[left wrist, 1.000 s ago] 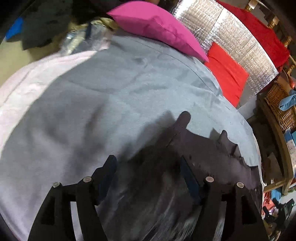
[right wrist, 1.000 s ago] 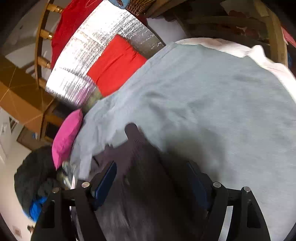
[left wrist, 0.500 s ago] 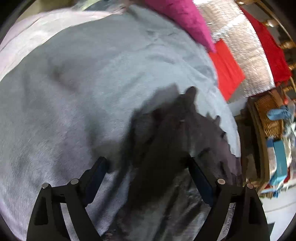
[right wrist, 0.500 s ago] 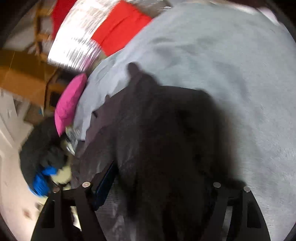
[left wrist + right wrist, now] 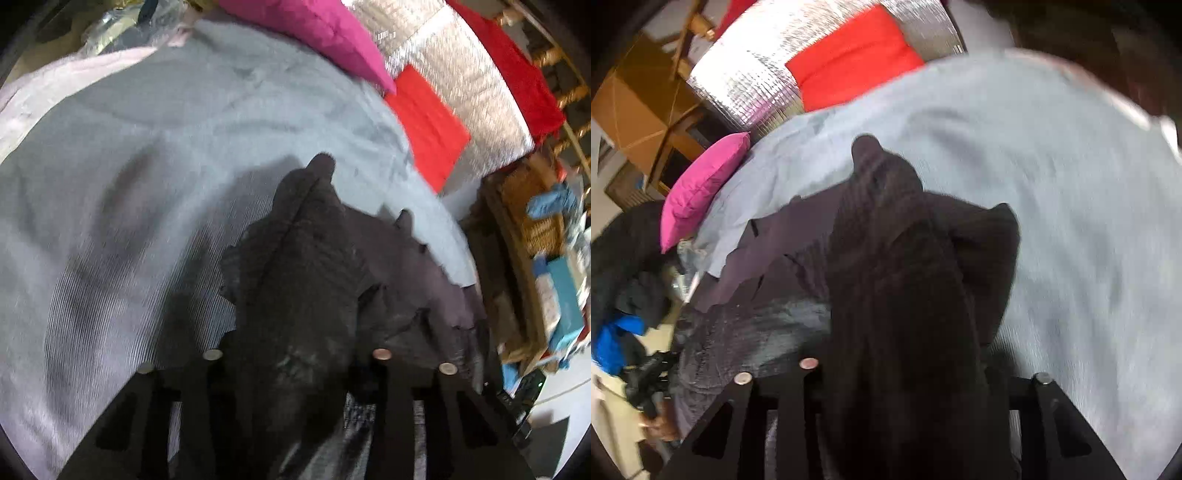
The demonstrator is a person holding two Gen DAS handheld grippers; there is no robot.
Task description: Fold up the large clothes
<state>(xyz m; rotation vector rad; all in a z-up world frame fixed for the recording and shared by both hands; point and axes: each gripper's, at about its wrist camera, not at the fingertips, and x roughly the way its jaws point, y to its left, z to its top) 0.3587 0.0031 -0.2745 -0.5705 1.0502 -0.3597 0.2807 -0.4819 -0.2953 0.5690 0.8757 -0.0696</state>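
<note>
Dark garment (image 5: 303, 280) bunched at sheet's (image 5: 155, 155) near edge. Jaws of left gripper (image 5: 295, 354) and right gripper (image 5: 901, 369) closing, cloth pinched between both. Bare sheet open far side, up to pillow (image 5: 314, 29).

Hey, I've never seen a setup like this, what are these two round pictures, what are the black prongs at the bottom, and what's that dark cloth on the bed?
No robot here: a person holds a hand-held gripper in each hand, each with a fisheye camera looking along its two fingers. The black prongs are those fingers.

The left view shows the left hand-held gripper; the right view shows the right hand-held gripper. Both are closing on bunched folds of a dark garment, which lies on a light grey sheet.

Beyond it are a pink pillow, a red cushion and a silver quilted mat. The pictures are blurred.
</note>
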